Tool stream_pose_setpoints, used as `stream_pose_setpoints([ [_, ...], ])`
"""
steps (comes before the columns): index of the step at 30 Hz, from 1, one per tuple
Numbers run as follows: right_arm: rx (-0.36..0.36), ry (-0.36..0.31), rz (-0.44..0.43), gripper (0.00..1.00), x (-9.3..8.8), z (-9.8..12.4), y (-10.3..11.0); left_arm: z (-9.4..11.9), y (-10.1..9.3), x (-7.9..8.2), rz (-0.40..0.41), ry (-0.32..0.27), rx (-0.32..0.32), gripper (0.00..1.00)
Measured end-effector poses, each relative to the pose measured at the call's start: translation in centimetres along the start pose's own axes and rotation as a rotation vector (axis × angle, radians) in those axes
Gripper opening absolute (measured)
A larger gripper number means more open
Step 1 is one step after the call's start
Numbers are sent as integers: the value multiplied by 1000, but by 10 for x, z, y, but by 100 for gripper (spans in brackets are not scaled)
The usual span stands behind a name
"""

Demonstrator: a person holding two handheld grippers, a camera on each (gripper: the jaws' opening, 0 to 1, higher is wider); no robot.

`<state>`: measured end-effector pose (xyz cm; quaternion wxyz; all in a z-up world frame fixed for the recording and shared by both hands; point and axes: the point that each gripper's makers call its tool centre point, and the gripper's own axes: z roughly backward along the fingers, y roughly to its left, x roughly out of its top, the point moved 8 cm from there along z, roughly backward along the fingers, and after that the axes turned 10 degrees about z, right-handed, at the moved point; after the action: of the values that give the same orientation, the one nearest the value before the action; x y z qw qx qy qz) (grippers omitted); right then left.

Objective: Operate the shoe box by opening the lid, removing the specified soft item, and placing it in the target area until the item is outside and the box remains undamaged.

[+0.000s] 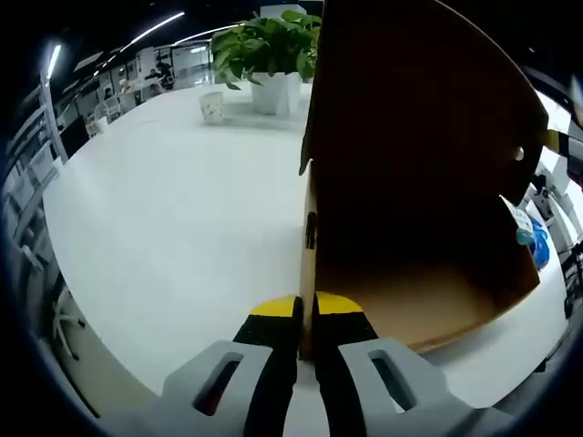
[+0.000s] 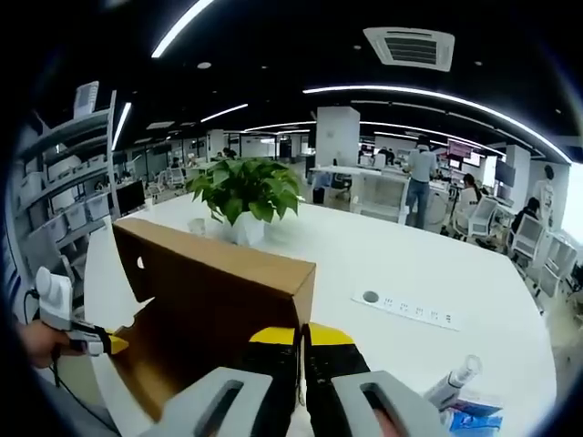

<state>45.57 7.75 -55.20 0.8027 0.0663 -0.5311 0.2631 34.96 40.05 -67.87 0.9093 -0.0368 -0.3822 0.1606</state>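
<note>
The brown cardboard shoe box (image 1: 428, 182) stands on the white table with its lid raised, and its inside is dark. My left gripper (image 1: 307, 314) is shut on the lid's thin edge, which runs up from between the yellow tips. In the right gripper view the shoe box (image 2: 219, 291) lies left of centre. My right gripper (image 2: 301, 339) is shut on the lid's near corner. The left gripper (image 2: 86, 339), held by a hand, grips the box's far left end.
A potted plant (image 2: 244, 193) and a small cup (image 1: 212, 106) stand behind the box. A power strip (image 2: 405, 309) is set in the table (image 1: 173, 237). A bottle (image 2: 453, 381) and a blue pack (image 2: 474, 419) lie at the right. People and chairs are beyond.
</note>
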Motion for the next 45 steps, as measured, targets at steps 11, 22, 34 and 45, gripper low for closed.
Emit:
stream_pose_setpoints([
  [11, -3, -17, -20, 0, -18, 18, 12, 0, 2, -1, 39, -14, -29, 4],
  [22, -12, -40, -39, 0, -33, 31, 23, -1, 3, -1, 68, -20, -53, 5],
  [34, -29, -51, -51, 0, -49, 39, 34, -1, 4, -1, 70, -24, -64, 5],
  [45, -38, -45, -46, 0, -60, 49, 39, 0, 3, -2, 89, -17, -86, 6],
])
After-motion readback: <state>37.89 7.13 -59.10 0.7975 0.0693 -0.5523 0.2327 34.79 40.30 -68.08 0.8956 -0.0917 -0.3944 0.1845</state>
